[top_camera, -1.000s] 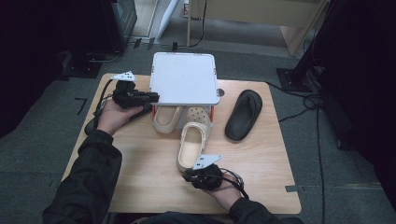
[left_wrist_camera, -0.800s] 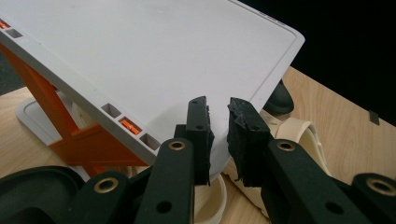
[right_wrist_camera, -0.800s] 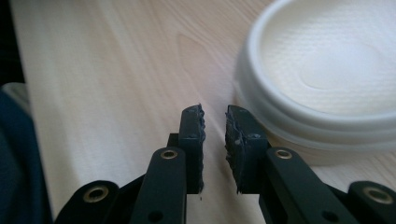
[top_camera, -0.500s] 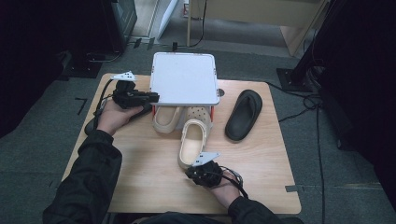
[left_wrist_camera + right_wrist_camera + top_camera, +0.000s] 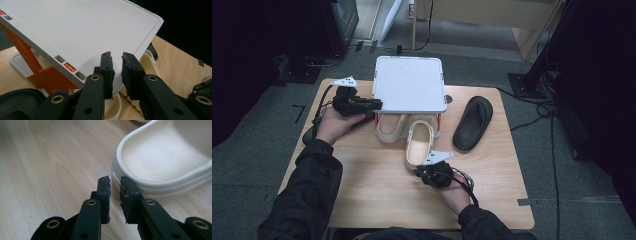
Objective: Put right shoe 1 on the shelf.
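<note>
A white shelf board (image 5: 409,82) stands on an orange frame (image 5: 37,75) at the table's far middle. Two cream slippers lie with their toes under it, one on the left (image 5: 389,127) and one nearer me (image 5: 419,142). My right gripper (image 5: 419,170) sits at the nearer slipper's heel (image 5: 162,160). Its jaws (image 5: 114,180) are almost together, with nothing between them, and the tips are at the heel rim. My left gripper (image 5: 377,105) is at the board's front left corner. Its jaws (image 5: 117,56) are also nearly together and empty.
A black slipper (image 5: 472,122) lies sole-up on the right of the wooden table (image 5: 362,200). Another black slipper (image 5: 20,100) lies beneath my left hand. Cables run over the grey floor past the table's right edge.
My right gripper has moved away from me, and the nearer cream slipper has slid ahead of it, farther under the board. My left gripper has kept still.
</note>
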A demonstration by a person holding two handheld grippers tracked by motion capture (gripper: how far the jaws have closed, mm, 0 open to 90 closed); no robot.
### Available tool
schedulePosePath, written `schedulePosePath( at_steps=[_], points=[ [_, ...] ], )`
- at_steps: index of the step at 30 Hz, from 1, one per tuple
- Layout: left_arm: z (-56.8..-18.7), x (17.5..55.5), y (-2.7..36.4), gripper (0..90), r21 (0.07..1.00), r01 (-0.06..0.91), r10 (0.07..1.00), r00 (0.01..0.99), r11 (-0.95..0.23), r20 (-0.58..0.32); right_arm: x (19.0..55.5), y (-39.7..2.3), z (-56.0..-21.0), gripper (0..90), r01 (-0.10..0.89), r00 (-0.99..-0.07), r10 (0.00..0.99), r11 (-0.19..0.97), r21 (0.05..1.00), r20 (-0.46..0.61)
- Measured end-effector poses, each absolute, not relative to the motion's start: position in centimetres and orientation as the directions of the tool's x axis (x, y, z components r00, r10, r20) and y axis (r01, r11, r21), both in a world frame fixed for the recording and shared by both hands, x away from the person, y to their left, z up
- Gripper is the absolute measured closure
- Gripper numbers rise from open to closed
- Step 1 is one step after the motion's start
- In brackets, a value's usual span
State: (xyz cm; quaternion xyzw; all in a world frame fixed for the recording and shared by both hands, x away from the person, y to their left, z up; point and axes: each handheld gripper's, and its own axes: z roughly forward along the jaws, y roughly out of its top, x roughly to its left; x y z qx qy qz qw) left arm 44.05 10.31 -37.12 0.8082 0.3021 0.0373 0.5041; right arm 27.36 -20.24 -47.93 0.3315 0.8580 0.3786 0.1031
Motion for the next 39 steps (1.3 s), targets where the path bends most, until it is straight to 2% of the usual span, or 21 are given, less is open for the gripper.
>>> schedulePosePath(
  at_steps=[19,23,33,39],
  points=[
    [-37.1,44.0,10.3,79.4,0.838,0.448,0.528,0.815,-0.312,-0.239,30.6,-21.1,-46.8,77.7,0.458,-0.721,0.692,0.455,0.764,0.020],
    [-37.1,44.0,10.3,79.4,0.837,0.448,0.529,0.814,-0.313,-0.239,31.3,-21.6,-46.8,78.1,0.491,-0.698,0.714,0.414,0.766,0.061],
    [-37.1,44.0,10.3,79.5,0.838,0.450,0.527,0.814,-0.310,-0.242,30.5,-18.8,-48.0,80.1,0.484,-0.759,0.643,0.450,0.750,0.104],
    [-37.1,44.0,10.3,79.4,0.838,0.448,0.528,0.815,-0.310,-0.240,31.3,-18.0,-48.8,82.2,0.482,-0.755,0.650,0.463,0.744,0.085]
  ],
)
